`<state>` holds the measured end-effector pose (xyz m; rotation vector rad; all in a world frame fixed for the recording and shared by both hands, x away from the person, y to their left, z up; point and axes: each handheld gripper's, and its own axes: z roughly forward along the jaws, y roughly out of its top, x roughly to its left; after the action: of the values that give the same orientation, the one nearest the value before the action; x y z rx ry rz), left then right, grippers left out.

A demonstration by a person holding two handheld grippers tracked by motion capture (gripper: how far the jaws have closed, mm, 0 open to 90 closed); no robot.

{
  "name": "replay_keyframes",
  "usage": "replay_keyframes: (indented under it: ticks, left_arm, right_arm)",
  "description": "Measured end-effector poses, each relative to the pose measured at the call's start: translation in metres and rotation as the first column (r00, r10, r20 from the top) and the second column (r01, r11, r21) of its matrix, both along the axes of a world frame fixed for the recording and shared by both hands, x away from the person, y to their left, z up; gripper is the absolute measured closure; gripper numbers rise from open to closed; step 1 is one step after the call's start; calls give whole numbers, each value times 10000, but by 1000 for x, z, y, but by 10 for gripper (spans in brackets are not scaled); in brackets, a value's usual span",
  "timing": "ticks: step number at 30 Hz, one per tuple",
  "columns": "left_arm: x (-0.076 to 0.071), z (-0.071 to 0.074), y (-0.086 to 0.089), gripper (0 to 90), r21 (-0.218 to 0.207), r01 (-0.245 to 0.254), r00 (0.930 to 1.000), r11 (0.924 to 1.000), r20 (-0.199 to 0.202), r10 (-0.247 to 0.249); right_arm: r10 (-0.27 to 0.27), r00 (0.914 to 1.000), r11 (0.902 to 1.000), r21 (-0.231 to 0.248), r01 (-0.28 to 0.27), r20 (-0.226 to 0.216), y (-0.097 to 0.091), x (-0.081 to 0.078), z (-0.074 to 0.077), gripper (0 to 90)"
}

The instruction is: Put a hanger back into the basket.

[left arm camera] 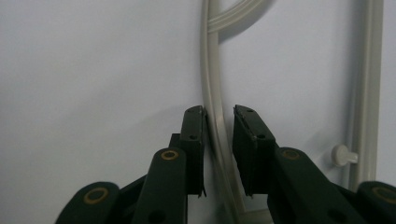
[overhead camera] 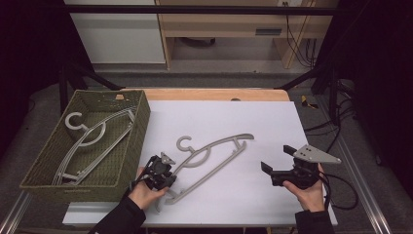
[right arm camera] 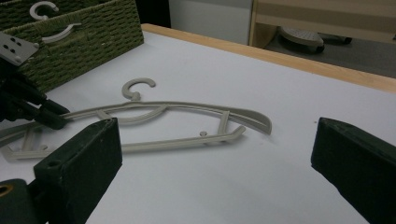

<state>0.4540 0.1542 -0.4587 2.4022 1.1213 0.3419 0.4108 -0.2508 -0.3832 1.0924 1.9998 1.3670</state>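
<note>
L gripper (overhead camera: pixel 160 174) sits at the near-left of the table (overhead camera: pixel 272 122), on the lower arm of the grey hanger (overhead camera: pixel 214 151). In the left gripper view its fingers (left arm camera: pixel 194 140) straddle that thin arm: 1 pad touches or nearly touches it, the other stands just off w/ a small gap, so they're narrow but not clamped on it.

The hanger lies flat on the white sheet, mid-table, hook toward the far side, just right of the woven basket (overhead camera: pixel 139 129). 2 or so more hangers (overhead camera: pixel 90 139) lie inside the basket.

R gripper (overhead camera: pixel 277 165) is held near the table's right side, well apart from the hanger, pointing left toward it. Its fingers (right arm camera: pixel 81 163) stand wide apart w/ nothing between; the right gripper view looks across the sheet at the hanger (right arm camera: pixel 187 121) and the L gripper (right arm camera: pixel 53 116) on its end.
</note>
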Motion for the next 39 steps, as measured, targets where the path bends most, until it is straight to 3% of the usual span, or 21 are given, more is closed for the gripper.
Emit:
replay_keyframes:
  ticks: [8,16,21,26,32,39]
  left_arm:
    - [-1,1,-5,797,209,-371,9993,9991,-50,372]
    - [0,1,2,827,-309,-336,9994,9990,-26,336]
    - [-1,7,8,828,-601,-231,9993,9979,294,249]
    - [-5,19,14,828,-1166,-227,9974,9929,647,304]
    - [-13,37,16,828,-1179,125,9919,9929,1269,26]
    - [-17,58,26,827,-1340,19,9830,9910,1823,228]
  right_arm:
    - [27,10000,10000,10,-27,-4,0,-1,1,21]
    - [-18,10000,10000,35,18,30,-2,-1,1,20]
    - [-45,10000,9999,93,45,18,-5,-2,1,21]
    - [-17,10000,10000,40,17,34,-4,-1,1,21]
    - [-88,9999,9999,74,87,56,-6,-2,1,21]
    - [-117,9999,9999,124,117,59,-7,-3,2,21]
